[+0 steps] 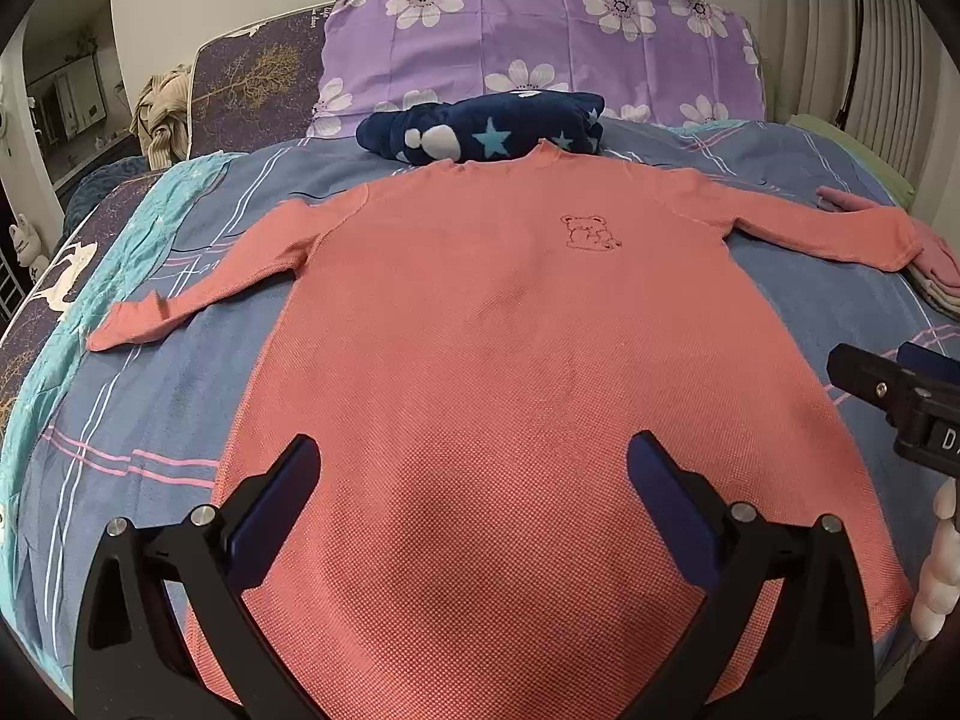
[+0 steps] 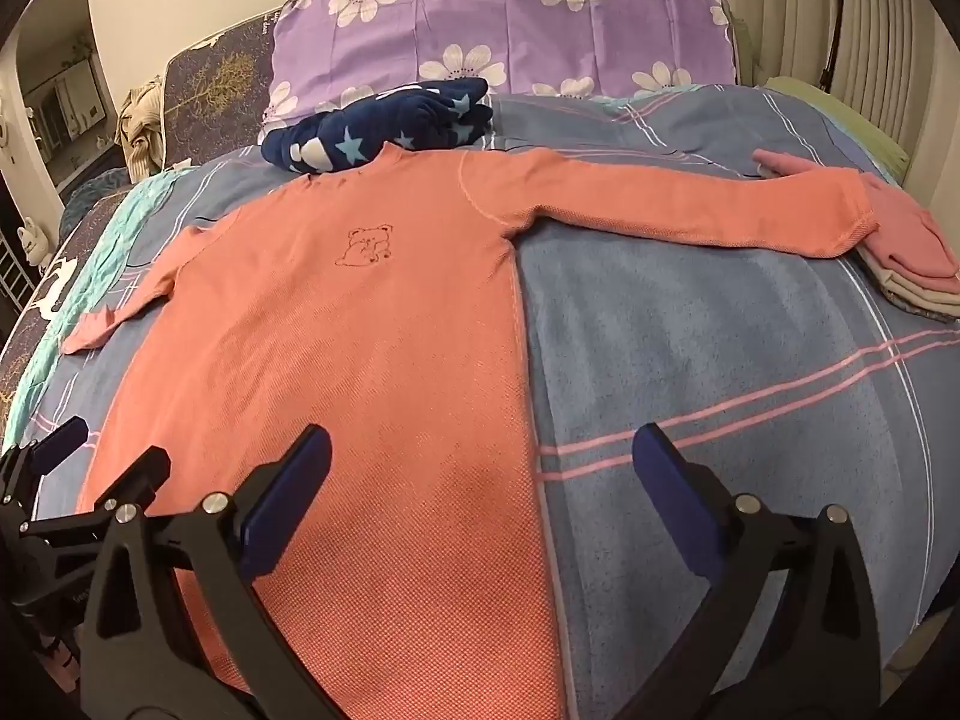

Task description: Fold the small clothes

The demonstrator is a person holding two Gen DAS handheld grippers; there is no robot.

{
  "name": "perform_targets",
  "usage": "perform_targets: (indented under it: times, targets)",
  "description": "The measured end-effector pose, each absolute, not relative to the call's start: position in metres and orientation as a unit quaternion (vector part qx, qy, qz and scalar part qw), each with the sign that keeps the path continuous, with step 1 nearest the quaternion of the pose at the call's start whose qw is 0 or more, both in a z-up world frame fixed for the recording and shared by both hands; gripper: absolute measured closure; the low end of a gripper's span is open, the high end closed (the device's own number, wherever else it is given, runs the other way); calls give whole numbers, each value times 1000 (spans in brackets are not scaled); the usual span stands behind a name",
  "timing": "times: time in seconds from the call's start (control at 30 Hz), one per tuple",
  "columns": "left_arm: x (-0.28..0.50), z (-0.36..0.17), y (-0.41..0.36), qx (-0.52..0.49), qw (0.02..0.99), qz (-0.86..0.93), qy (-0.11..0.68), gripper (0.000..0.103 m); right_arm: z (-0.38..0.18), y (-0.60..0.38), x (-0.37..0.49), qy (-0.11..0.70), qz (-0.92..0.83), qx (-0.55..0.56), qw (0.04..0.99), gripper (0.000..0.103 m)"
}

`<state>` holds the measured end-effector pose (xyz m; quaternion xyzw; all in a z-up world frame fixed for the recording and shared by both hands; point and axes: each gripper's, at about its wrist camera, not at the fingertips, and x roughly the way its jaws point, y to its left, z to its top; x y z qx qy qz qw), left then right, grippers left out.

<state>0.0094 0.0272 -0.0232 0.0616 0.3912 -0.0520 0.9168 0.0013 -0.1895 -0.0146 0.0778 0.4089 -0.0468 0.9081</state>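
A salmon-pink long-sleeved shirt (image 1: 480, 330) with a small bear outline lies flat, face up, on the bed, both sleeves spread out; it also shows in the right wrist view (image 2: 336, 324). My left gripper (image 1: 474, 468) is open and empty, hovering over the shirt's lower middle. My right gripper (image 2: 480, 462) is open and empty over the shirt's right side seam near the hem. The right gripper shows at the right edge of the left wrist view (image 1: 888, 384), and the left gripper at the lower left of the right wrist view (image 2: 78, 456).
A blue plaid bedsheet (image 2: 720, 360) covers the bed. A folded navy star blanket (image 1: 480, 129) lies by the shirt's collar, before a purple flowered pillow (image 1: 540, 42). A stack of folded clothes (image 2: 906, 264) sits under the right cuff. A teal cloth (image 1: 60, 300) lies along the left edge.
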Motion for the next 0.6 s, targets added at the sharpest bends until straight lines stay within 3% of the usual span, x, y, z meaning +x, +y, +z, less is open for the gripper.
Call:
perform_targets:
  times: [0.6]
  targets:
    - [16,-28,39,49,920,-49,386,1,-15,-185,7,411,-51,67,908,2]
